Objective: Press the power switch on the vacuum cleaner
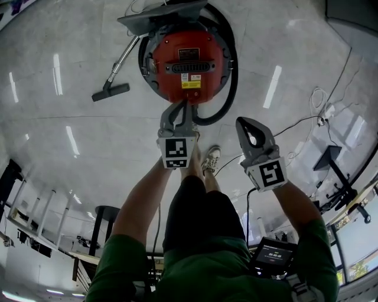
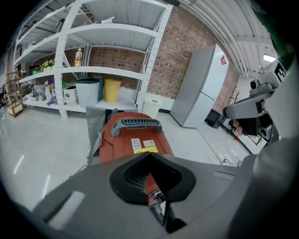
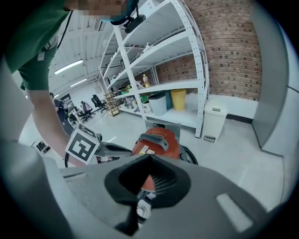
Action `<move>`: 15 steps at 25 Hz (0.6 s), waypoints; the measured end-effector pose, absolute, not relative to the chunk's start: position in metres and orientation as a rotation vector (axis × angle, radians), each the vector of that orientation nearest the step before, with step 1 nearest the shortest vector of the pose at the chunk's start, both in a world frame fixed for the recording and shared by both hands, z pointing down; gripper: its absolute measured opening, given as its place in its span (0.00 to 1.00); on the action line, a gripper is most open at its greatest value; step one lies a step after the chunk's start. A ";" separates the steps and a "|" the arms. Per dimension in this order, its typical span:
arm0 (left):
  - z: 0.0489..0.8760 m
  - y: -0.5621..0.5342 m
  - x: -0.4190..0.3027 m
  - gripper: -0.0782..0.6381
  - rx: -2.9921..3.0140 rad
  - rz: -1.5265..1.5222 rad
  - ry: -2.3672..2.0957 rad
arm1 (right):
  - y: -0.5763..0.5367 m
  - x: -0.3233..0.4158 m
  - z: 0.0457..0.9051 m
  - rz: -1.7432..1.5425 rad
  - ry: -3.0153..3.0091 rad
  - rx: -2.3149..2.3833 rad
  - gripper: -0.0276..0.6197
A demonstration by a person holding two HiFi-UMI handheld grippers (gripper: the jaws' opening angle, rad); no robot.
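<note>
The red vacuum cleaner (image 1: 188, 56) stands on the pale floor, with a grey handle on top and yellow labels on its near side. A black hose (image 1: 231, 88) loops round its right side. My left gripper (image 1: 179, 106) is shut and empty, its tip over the vacuum's near edge, just below the labels. My right gripper (image 1: 244, 122) is also shut and empty, hanging to the right of the vacuum, clear of it. The left gripper view looks over the shut tip (image 2: 149, 155) at the vacuum (image 2: 135, 135). The right gripper view shows the vacuum (image 3: 156, 142) and the left gripper (image 3: 117, 149). No switch is discernible.
A metal wand with a black floor nozzle (image 1: 110, 91) lies left of the vacuum. A grey panel (image 1: 159, 15) stands behind it. Cables (image 1: 319, 100) trail on the floor at the right. White shelving (image 2: 107, 70) with bins and a fridge (image 2: 201, 93) line the brick wall. The person's shoe (image 1: 211, 158) is beneath the grippers.
</note>
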State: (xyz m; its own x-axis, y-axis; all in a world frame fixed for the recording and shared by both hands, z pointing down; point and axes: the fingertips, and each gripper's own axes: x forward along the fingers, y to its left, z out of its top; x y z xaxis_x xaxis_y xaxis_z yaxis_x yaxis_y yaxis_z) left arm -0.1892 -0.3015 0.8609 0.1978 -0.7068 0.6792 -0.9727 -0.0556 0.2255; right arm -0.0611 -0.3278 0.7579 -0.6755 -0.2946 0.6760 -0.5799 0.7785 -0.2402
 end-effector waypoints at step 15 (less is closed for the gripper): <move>0.887 -0.305 -0.192 0.12 1.809 0.535 -1.536 | -0.329 -0.068 0.790 0.601 -2.311 0.641 0.05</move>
